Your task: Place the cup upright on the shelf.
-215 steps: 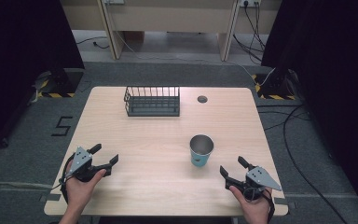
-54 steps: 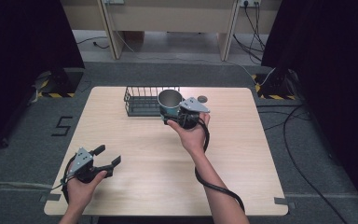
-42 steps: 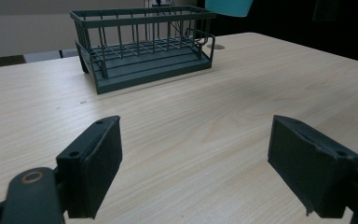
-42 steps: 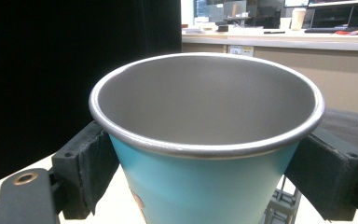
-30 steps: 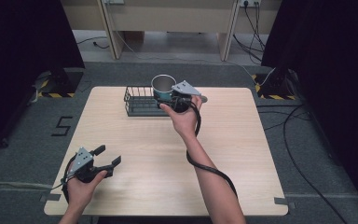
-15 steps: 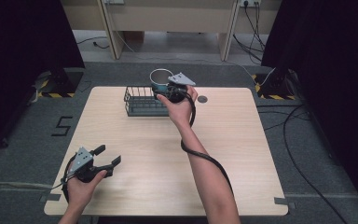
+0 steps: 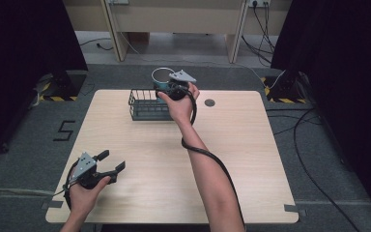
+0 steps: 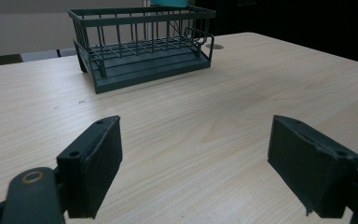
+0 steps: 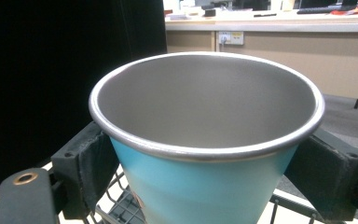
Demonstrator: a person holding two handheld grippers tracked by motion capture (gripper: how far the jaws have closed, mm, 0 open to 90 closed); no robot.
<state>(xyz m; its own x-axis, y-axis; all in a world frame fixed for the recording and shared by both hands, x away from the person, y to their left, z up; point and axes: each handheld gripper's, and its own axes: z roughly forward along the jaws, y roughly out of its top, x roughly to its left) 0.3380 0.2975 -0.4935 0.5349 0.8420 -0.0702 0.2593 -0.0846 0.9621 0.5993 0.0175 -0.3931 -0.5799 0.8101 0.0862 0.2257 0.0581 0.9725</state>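
Cup (image 9: 205,140), pinched in the right claw (image 7: 166,89), has moved over the basket (image 7: 147,104); left claw (image 7: 108,164) stays spread.

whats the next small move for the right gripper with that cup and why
Probably lower the cup straight down into the wire basket, then open. The right gripper is shut on the cup, upright and above the basket's right end, with basket wires just beneath it in the right gripper view. The left gripper rests open near the table's front edge.
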